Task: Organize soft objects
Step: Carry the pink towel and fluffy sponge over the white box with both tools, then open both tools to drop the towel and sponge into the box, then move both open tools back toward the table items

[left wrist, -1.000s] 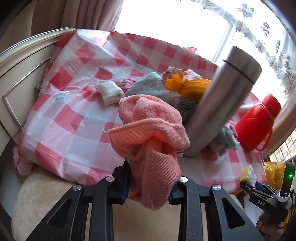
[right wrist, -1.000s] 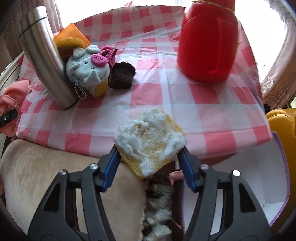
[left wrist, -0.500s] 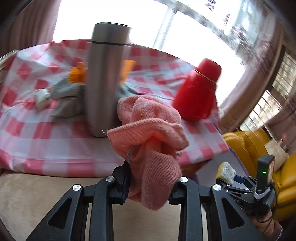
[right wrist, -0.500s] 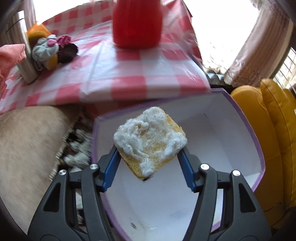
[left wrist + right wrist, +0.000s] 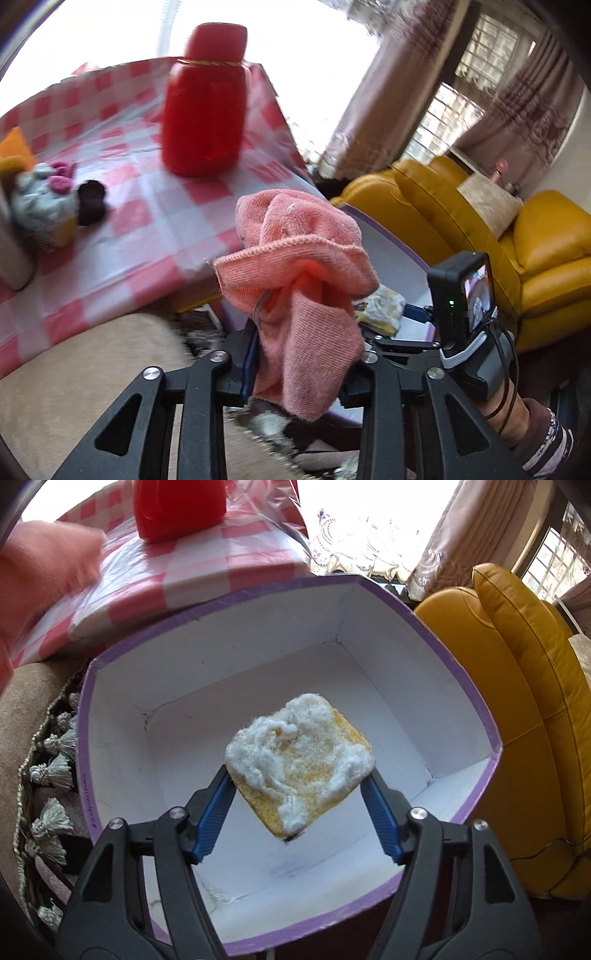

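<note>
The sponge (image 5: 299, 764) is hanging over the open box (image 5: 476, 686), now centred above its white floor rather than the table edge; the right gripper (image 5: 300, 805), jaws just widening, is barely touching it, so the drop looks imminent. The left gripper (image 5: 301, 365), also loosening, is still pinching the pink cloth (image 5: 299, 295) and swinging it toward the box.

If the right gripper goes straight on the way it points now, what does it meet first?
Most likely the white floor of the box. The right gripper, with the sponge between its jaws, points down into the box and nothing else lies in the way, though depth is unclear.
</note>
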`<action>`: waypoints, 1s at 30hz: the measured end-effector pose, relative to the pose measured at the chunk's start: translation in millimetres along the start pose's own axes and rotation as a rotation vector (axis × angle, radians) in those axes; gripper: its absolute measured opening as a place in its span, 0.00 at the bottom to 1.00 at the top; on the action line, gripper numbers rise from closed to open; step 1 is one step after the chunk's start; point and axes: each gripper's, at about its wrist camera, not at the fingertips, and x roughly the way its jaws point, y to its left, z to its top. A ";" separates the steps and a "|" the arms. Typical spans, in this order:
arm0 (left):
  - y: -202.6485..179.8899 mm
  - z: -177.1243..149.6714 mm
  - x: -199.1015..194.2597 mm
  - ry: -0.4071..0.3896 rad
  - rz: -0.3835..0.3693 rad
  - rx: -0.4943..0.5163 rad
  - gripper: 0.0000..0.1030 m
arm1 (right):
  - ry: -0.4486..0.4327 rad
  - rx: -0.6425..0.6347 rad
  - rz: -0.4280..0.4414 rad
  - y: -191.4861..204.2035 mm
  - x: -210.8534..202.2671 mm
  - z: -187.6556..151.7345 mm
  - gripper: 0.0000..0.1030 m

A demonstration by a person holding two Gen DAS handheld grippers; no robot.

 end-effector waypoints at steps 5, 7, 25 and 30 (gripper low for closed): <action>-9.7 3.0 5.3 0.009 0.020 0.021 0.78 | 0.042 -0.045 0.036 5.2 10.1 -2.2 0.82; -1.2 4.2 -1.6 -0.006 0.049 0.007 0.78 | 0.058 -0.081 0.068 16.3 14.5 -5.5 0.82; 123.6 -33.8 -76.0 -0.158 0.161 -0.289 0.78 | 0.067 -0.213 0.298 113.1 40.4 28.7 0.74; 130.2 -37.9 -79.9 -0.172 0.154 -0.299 0.78 | 0.066 -0.212 0.315 119.8 49.9 55.5 0.74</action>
